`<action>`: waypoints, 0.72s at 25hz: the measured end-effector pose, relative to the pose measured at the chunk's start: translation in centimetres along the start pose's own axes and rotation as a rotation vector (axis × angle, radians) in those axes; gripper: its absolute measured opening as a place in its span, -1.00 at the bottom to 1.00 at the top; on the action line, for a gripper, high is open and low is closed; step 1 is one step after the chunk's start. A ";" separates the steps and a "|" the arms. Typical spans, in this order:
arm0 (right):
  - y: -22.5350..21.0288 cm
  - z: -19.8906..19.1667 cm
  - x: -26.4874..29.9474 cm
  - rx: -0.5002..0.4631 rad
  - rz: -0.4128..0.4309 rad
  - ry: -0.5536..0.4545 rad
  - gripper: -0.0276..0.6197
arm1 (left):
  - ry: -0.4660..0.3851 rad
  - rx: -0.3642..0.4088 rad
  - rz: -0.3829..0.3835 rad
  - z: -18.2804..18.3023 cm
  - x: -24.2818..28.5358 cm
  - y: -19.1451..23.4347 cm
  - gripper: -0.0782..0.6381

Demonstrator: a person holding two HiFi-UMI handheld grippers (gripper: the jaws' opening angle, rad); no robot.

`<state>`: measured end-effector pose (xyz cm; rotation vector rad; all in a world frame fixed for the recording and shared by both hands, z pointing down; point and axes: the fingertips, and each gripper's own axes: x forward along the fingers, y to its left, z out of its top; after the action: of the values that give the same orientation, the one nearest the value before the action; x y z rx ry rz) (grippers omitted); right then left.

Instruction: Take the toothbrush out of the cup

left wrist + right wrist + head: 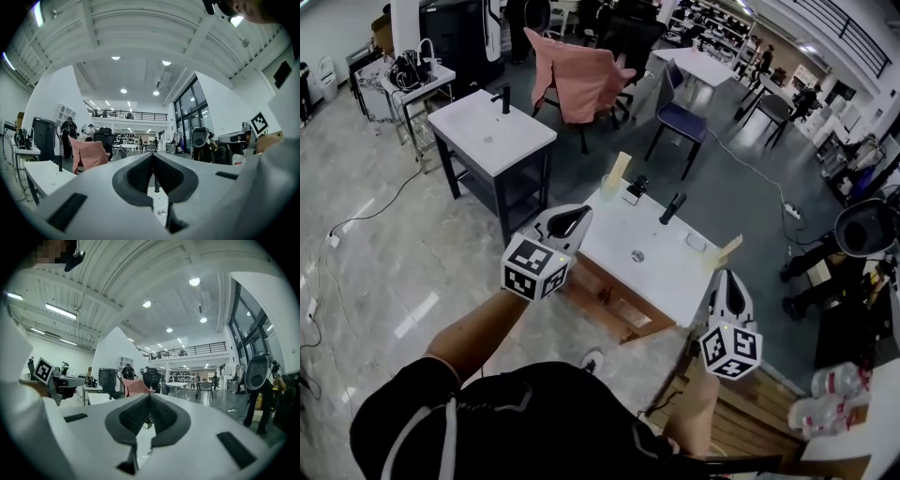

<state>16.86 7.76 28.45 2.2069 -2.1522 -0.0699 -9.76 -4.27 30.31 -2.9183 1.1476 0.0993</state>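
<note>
Pointing toward the white counter (661, 272), the left gripper (584, 214) and the right gripper (724, 275) are held out level in front of the person, well apart from each other, the left over the counter's near-left edge and the right off its near-right corner. Neither touches anything. In the left gripper view the dark fingers (136, 176) of the left gripper (153, 157) meet tip to tip with nothing between them. The right gripper view shows the same for the right gripper (149, 397), pressed together and empty.

The cup (608, 187) stands on the counter's far-left corner, beyond the left gripper. A pale, flat handle rises out of it at a slant, apparently the toothbrush (620, 168), though it is too small to be sure. A black faucet (672, 208) stands at the far edge, with the drain (637, 255) nearer the middle. Another pale stick (727, 251) lies at the right edge, just ahead of the right gripper. Farther off stand a second white sink unit (487, 136) and a chair draped in pink cloth (577, 80).
</note>
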 end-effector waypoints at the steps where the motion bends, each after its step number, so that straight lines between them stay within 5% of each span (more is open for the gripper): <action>1: -0.8 -0.1 1.0 -0.001 0.007 0.004 -0.90 | 0.004 -0.004 0.007 -0.2 1.2 0.1 -0.77; 18: -14.1 -0.8 9.7 0.040 0.087 -0.018 -0.90 | 0.041 -0.032 0.027 -1.1 17.9 -2.7 -0.77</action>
<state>31.24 -1.58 28.28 2.1385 -2.2751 -0.0435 5.20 -14.49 30.30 -2.9464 1.2031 0.0590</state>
